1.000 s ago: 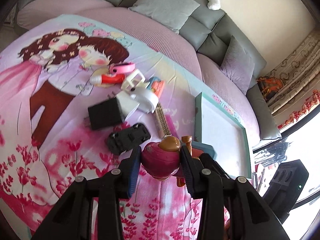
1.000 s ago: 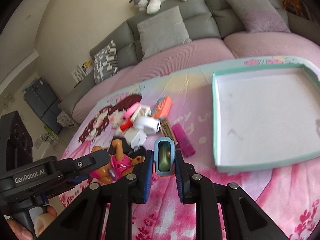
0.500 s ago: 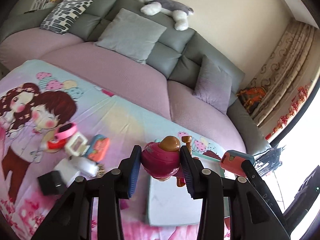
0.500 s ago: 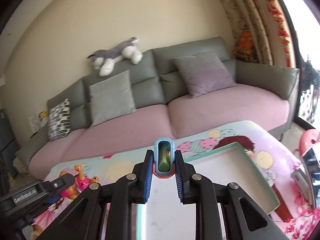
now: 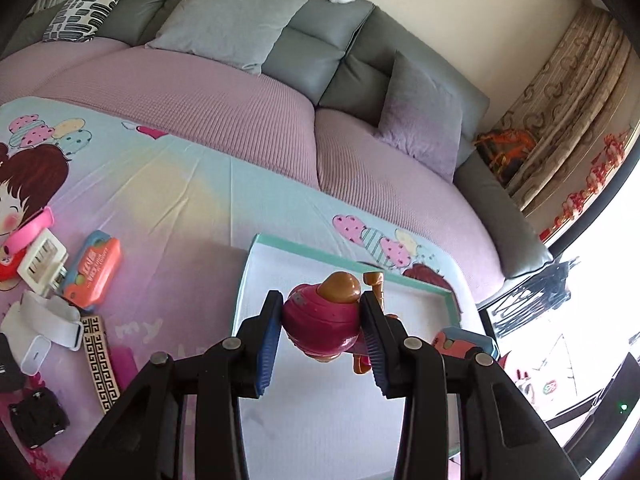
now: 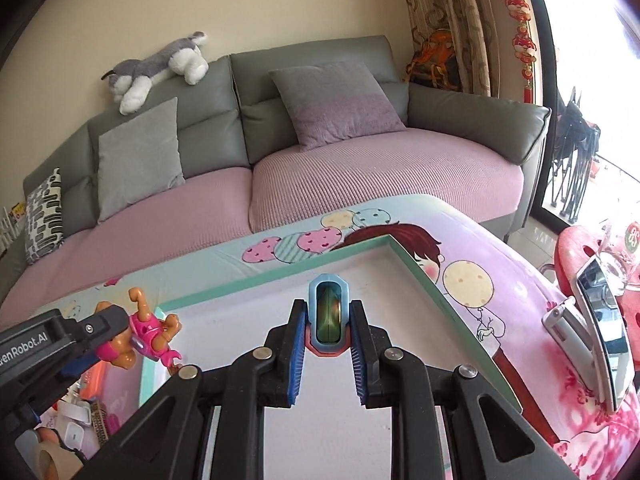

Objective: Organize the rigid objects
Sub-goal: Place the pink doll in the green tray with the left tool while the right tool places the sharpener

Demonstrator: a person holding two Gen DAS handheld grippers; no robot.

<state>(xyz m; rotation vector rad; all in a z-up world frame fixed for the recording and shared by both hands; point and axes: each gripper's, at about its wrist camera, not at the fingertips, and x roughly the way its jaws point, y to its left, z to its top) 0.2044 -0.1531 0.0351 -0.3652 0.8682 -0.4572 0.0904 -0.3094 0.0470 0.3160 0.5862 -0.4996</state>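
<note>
— Left gripper (image 5: pixel 322 334)?
— Clamped on a toy figure (image 5: pixel 320 326): magenta body, brown head, orange limbs. Blue pads pressed against both sides of it. Held in the air above the tray (image 5: pixel 256 276), near its left edge as seen from the right wrist.

— Right gripper (image 6: pixel 326 344)?
— Pinched on a small blue toy (image 6: pixel 327 316) with a green middle and a red base, standing upright between the pads. Hanging over the tray's white floor, near the far corner.

— Tray itself?
— Shallow, teal rim, white inside. Lying on the cartoon-printed sheet (image 5: pixel 192 200). Nothing visible on its floor where the pictures show it.

— Rest of the clutter?
— Off to the left of the tray, on the sheet: an orange case (image 5: pixel 92 270), a white buckle-like piece (image 5: pixel 42 262), a pink band (image 5: pixel 30 232), a white roll (image 5: pixel 52 318), a patterned strip (image 5: pixel 100 364), a white plug (image 5: pixel 36 354) and a black toy car (image 5: pixel 38 416). All well apart from the tray.

— Background?
— Grey sofa (image 6: pixel 320 80) with cushions, a plush dog (image 6: pixel 160 68) lying along its back. On the right, a phone (image 6: pixel 600 320) propped on the sheet.
</note>
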